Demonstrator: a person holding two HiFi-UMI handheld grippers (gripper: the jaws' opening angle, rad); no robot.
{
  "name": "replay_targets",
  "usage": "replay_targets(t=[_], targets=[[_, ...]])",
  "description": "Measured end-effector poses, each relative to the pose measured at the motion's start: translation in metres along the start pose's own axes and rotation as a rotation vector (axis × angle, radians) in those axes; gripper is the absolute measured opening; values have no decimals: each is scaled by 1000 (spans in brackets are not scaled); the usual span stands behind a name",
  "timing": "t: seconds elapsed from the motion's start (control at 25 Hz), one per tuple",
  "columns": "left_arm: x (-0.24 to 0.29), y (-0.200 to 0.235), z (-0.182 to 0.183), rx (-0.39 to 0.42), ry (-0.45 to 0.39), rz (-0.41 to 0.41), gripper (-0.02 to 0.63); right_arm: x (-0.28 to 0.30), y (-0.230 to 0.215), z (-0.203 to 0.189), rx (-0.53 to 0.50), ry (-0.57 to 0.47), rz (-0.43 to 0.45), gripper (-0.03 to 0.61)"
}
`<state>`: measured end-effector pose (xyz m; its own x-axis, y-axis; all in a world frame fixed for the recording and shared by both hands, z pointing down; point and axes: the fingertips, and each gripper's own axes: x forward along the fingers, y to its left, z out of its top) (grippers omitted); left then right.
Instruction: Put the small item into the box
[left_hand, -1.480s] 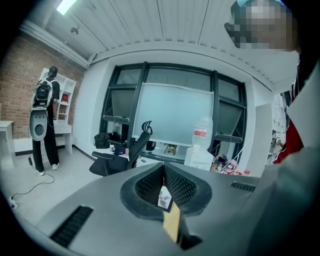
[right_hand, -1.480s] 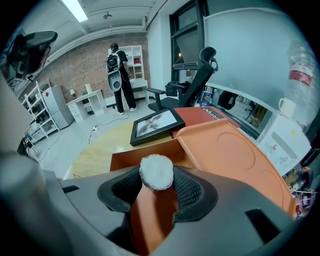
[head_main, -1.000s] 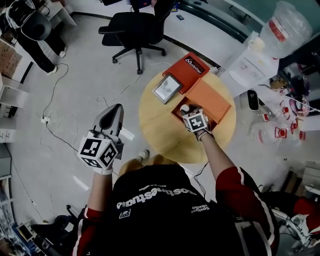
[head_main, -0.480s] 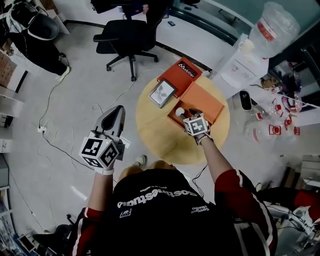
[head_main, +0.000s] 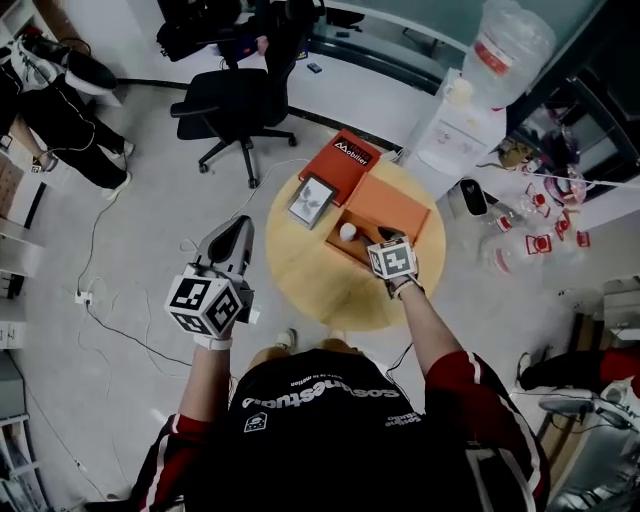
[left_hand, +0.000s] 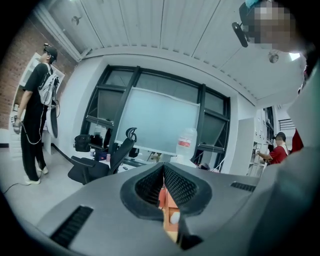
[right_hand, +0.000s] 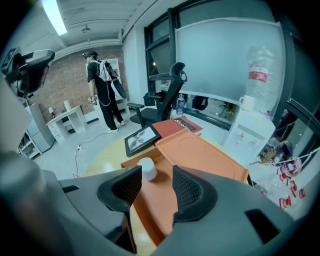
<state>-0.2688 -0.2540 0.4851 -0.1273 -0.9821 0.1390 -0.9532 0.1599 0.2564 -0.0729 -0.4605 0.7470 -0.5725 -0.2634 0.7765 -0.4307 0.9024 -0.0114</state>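
Observation:
The small item, a white rounded piece (head_main: 347, 232), lies in the tray of the open orange box (head_main: 392, 208) on the round wooden table (head_main: 310, 285). My right gripper (head_main: 379, 240) hovers over the box's near side, open. In the right gripper view the white item (right_hand: 146, 168) rests just beyond the spread jaws of the gripper (right_hand: 156, 181), touching neither pad. My left gripper (head_main: 239, 226) hangs off the table's left edge over the floor, shut and empty. Below the left gripper (left_hand: 163, 183), a gap shows the box and the white item (left_hand: 174, 218).
A framed picture (head_main: 312, 199) and a flat red box (head_main: 342, 157) lie on the table's far side. A black office chair (head_main: 235, 100) stands beyond. A water dispenser (head_main: 465, 110) and cluttered shelves are at the right. A person (head_main: 60, 110) stands far left; cables cross the floor.
The right gripper has drawn back a little from the white item, which stays in the box. The head view has shifted; the left gripper has held its place.

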Motion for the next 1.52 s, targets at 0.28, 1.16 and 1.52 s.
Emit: replay_targets(t=[0.28,1.16,1.52], targets=[[7,-8,7,-7,-3,-56,18,-40,-1,-3,119,-68,-43,210],[86,-134,8,75,49,-421,18,-191,-37,-8,230,-295,-288,210],[103,-186,2,119,82,-551,18,-254,-50,-22,331,-393,-382,210]])
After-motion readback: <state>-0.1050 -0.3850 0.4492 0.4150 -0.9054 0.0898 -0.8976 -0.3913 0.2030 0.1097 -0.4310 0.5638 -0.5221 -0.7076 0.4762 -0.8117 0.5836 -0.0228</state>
